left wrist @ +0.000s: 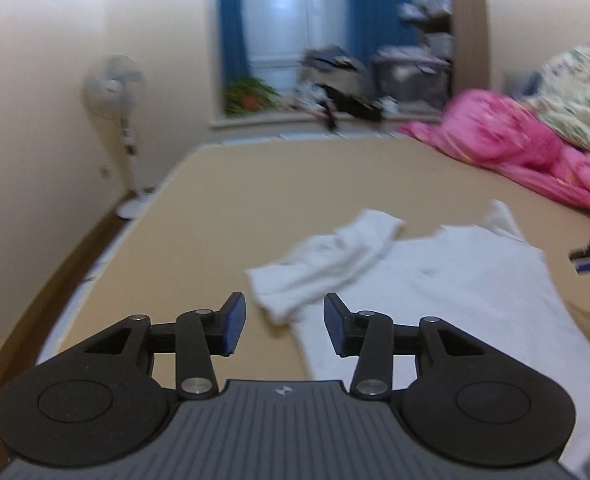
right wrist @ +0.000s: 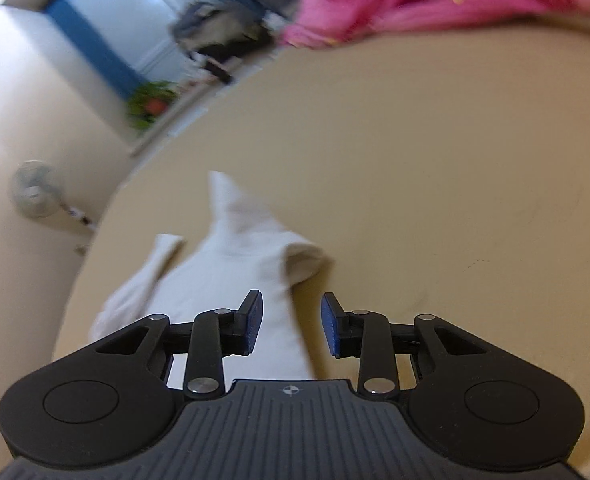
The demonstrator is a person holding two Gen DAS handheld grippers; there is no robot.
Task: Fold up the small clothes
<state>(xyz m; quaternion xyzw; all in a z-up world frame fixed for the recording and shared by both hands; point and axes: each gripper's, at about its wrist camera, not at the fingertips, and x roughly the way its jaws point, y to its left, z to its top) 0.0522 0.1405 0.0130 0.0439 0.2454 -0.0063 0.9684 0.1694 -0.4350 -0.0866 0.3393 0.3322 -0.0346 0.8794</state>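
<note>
Hovering above a tan, flat bed surface [left wrist: 295,184]: left gripper [left wrist: 285,326], jaws apart, nothing between the blue pads. Right gripper [right wrist: 291,324] likewise parted and empty, poised over the edge of the garment.

Lying spread on the bed: one small white long-sleeved cotton top [left wrist: 455,280], body flat, one sleeve [left wrist: 335,256] folded inward across the chest. Second sleeve [right wrist: 303,260] seen sticking out to the side in the right wrist view, not yet folded. Judged: spread flat to allow folding, both tongs released and clear for the next sleeve or hem.

Heaped at the far side, well apart from the top: one crumpled pink quilt [left wrist: 515,148], with one pale patterned cover [left wrist: 579,92] on it, presumably pushed aside to free working space.

Count: garments to fold, one; grippers, two; sleeves folded, one of two. Frames blurred; fine creases not assessable.
</note>
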